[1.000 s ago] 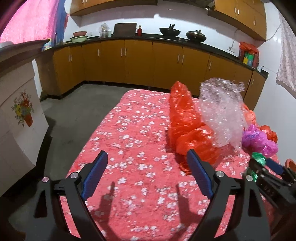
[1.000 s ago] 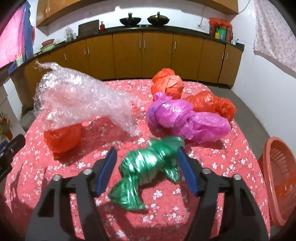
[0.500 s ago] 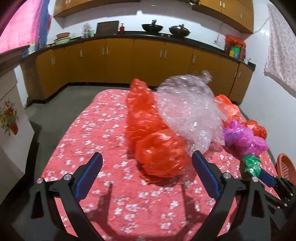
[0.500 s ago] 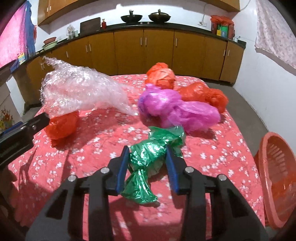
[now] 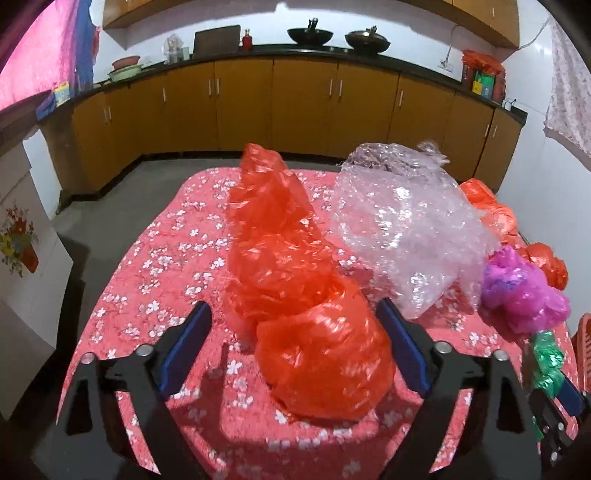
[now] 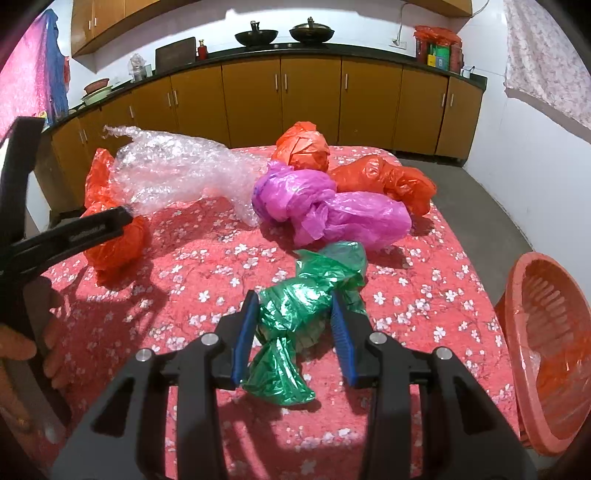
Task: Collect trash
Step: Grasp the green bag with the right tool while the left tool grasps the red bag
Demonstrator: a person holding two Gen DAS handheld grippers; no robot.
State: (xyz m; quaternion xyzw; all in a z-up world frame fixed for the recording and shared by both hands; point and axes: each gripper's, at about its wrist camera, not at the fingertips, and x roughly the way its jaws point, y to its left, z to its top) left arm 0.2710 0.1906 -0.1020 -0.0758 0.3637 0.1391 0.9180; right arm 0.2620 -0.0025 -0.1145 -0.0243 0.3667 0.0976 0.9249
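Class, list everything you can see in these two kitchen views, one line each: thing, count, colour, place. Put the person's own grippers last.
Table: one, red floral cloth, centre.
Red bags: four, red-orange; one at left gripper, three at far right side.
Bubble wrap: one, clear, back left.
Purple bag: one, magenta, middle.
Green bag: one, green, front.
Basket: one, orange-red, beside table's right edge.
Cabinets: brown, along back wall.
Woks: two, black, on counter.
Left gripper: black with blue pads, open around nearest red bag.
Right gripper: same, closed on green bag.
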